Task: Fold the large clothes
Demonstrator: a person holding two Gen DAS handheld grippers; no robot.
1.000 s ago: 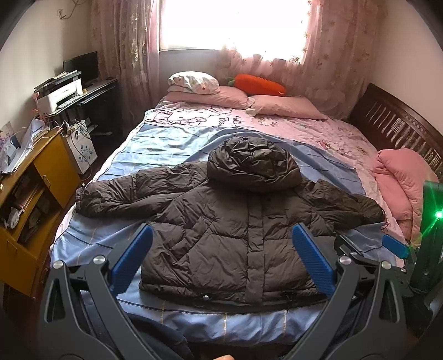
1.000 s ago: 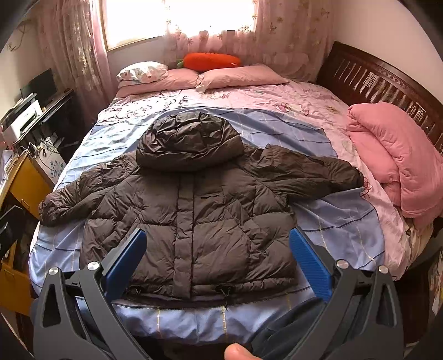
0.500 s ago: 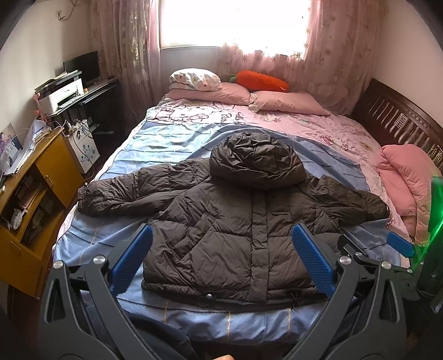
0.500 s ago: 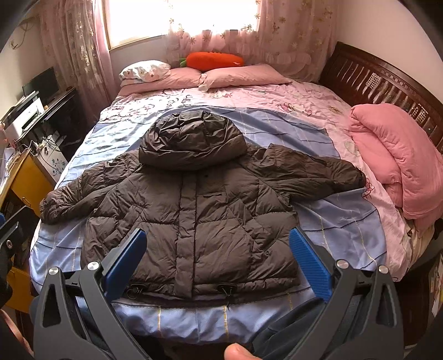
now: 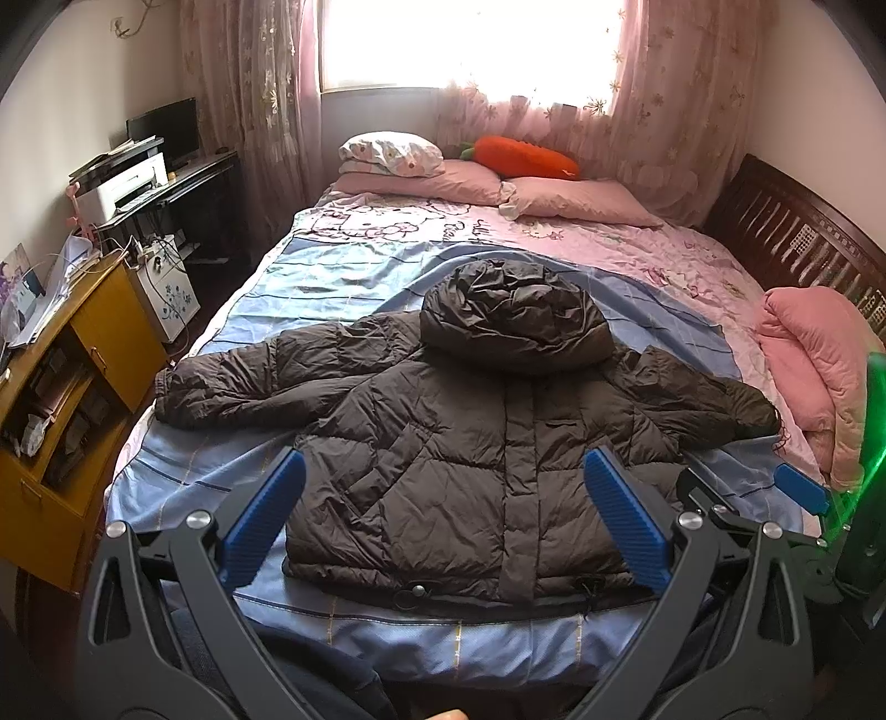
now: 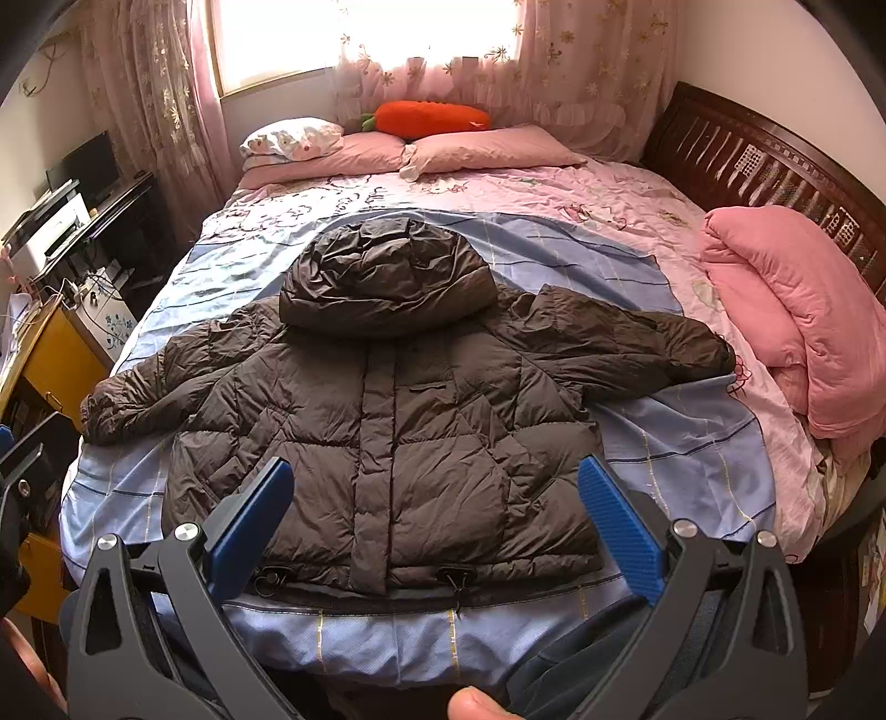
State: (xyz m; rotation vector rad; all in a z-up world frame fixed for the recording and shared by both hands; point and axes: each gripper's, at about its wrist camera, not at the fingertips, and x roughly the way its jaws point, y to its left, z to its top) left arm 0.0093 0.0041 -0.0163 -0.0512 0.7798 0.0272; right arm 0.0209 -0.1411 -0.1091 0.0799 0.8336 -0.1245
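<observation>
Currently, the brown puffer jacket (image 5: 476,459) lies flat and front-up on the blue sheet (image 5: 310,288) at the near end of the bed (image 6: 626,194). Its hood (image 5: 515,315) points toward the pillows (image 5: 576,196), and its hem (image 6: 421,579) runs along the near edge of the mattress. Both sleeves are spread outward: one sleeve (image 5: 249,382) reaches toward the yellow cabinet (image 5: 66,399) side, the other sleeve (image 6: 626,338) toward the folded pink quilt (image 6: 797,321).

Left gripper (image 5: 443,518) — fingers spread wide, nothing between them. Its blue pads (image 5: 260,523) hang above the lower part of the jacket, clear of the fabric. The tip of the other tool is visible at the right edge of this view.

Right gripper (image 6: 434,520) — fingers likewise released and wide apart, grasping nothing. Its blue pads (image 6: 620,529) frame the jacket's hem area from above without touching it.

Surroundings:
- An orange carrot-shaped plush (image 6: 426,119) rests behind the pillows, under the curtained window (image 5: 470,44).
- A dark wooden headboard (image 6: 764,160) runs along the quilt side of the bed.
- A white printer (image 5: 122,185) and a monitor (image 5: 163,130) sit on a dark desk (image 5: 183,177) beyond the yellow cabinet.
- A pink patterned cover (image 6: 498,188) is visible on the bed between the blue sheet and the pillows.
</observation>
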